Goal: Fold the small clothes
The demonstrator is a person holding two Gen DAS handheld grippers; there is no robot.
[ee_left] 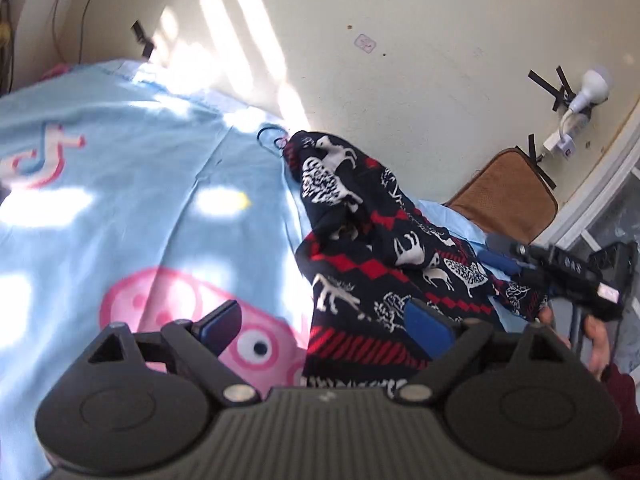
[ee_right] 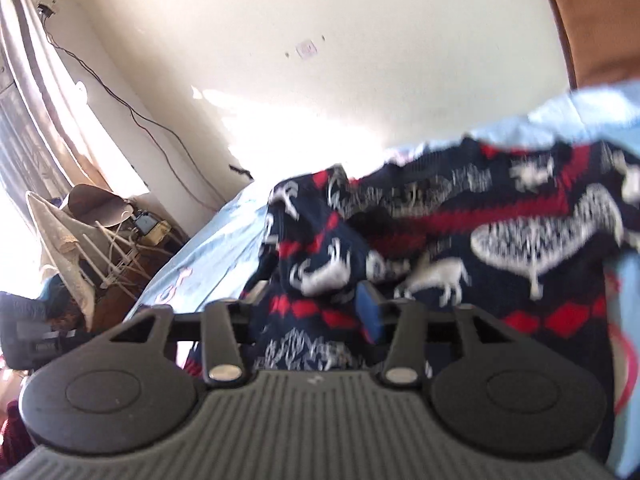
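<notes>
The dark knitted garment (ee_left: 372, 240) (navy with red bands and white animals) lies crumpled in a heap on the light blue blanket (ee_left: 120, 200) of the bed, near the cream wall (ee_left: 400, 60). The left gripper (ee_left: 324, 324) has its jaws wide apart, just in front of the garment's near edge, with nothing clamped. The right gripper (ee_right: 308, 304) also stands apart close over the cloth; the picture is blurred, so its left finger seems half hidden against the fabric.
</notes>
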